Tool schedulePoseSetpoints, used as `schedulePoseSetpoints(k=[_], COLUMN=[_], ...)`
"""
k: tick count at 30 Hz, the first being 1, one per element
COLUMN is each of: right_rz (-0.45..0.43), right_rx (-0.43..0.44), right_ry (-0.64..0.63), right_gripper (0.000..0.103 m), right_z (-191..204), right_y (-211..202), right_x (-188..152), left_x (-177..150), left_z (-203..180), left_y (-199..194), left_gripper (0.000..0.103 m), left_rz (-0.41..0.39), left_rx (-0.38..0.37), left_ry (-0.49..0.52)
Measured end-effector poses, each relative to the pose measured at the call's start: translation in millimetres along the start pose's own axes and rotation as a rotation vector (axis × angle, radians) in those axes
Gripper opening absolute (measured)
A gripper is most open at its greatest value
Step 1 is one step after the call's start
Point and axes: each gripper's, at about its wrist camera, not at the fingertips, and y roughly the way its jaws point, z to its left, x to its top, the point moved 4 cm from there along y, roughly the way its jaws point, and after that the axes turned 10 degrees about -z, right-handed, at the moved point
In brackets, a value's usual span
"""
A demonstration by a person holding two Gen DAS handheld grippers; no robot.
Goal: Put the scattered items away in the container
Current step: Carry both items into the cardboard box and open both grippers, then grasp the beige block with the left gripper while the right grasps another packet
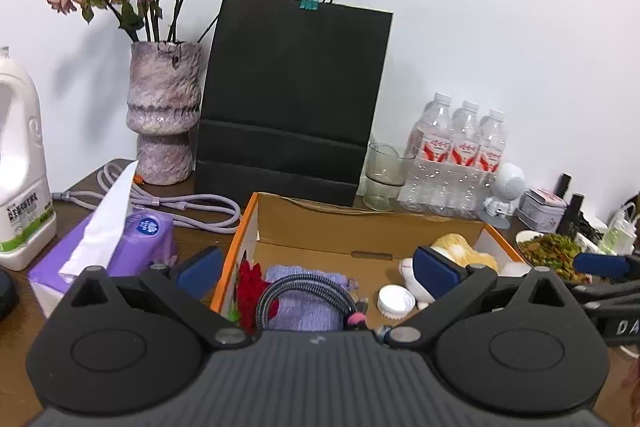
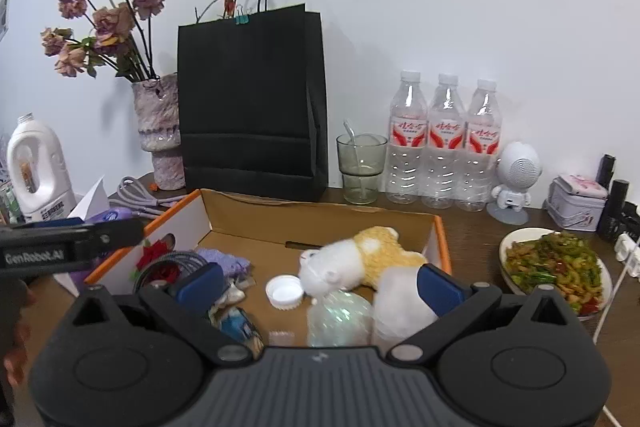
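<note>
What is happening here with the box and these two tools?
A person holds two grippers over a cardboard box on the table. Both the left gripper and right gripper are open and hold nothing. The box already has a plush toy, a white cap, a cable and a purple cloth inside.

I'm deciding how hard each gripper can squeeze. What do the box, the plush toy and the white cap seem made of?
Box: corrugated cardboard, matte brown inside, with creased flaps and printed orange edges.
Plush toy: soft fuzzy fabric in white and yellow, likely stuffed.
White cap: probably rigid plastic, smooth, with a ridged rim.
</note>
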Motion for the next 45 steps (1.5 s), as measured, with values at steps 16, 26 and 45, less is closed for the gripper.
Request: schedulePoseSetpoints(k=[16, 26, 45], right_rz=[0.179, 0.155, 0.153], right_rx=[-0.125, -0.089, -0.027], right_ry=[-0.081, 0.000, -0.016], right_gripper=[0.092, 0.077, 0.011], right_z=[-50.6, -58.2, -42.5], right_y=[-31.8, -21.1, -22.4], right_x=[-104.1, -109.1, -116.2], left_x=[-78.6, -94.3, -107.4], left_z=[12.2, 1.3, -11.7], left_y=[-36.7, -23.7, -21.8], left_gripper=[0.102, 0.071, 0.012], left_rz=[0.157, 0.197, 0.221], left_rx=[-0.019, -0.065, -0.126], left_ry=[0.034, 0.043, 0.092])
